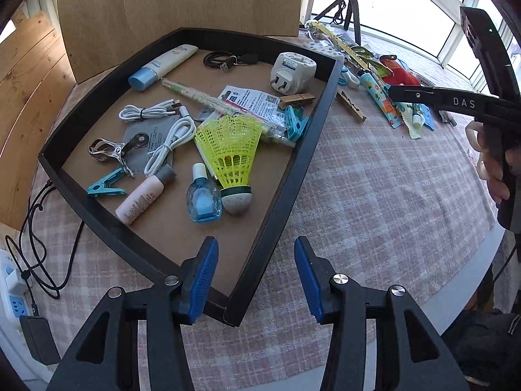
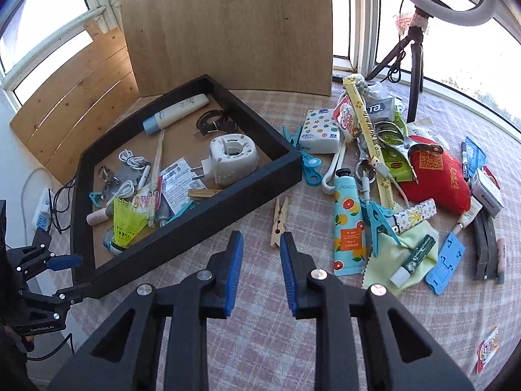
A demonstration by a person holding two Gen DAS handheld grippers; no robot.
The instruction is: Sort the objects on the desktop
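A black tray (image 1: 293,176) (image 2: 260,179) holds a yellow shuttlecock (image 1: 231,153), a white plug adapter (image 1: 293,73), cables, clips and small bottles. My left gripper (image 1: 257,277) hangs open above the tray's near corner, with nothing between its blue pads. My right gripper (image 2: 260,270) is open by a narrow gap and empty, over the checked cloth. Just beyond its tips lies a wooden clothespin (image 2: 280,221). To the right is a pile with a fruit-print tube (image 2: 348,224), a red pouch (image 2: 436,176) and a blue phone stand (image 2: 446,264).
A wooden board (image 2: 228,32) stands behind the tray. A ring-light tripod (image 2: 413,65) rises at the back right. A power strip (image 1: 13,293) with cables lies left of the tray. The table's rounded edge (image 1: 472,277) runs at the right, near a hand (image 1: 491,169).
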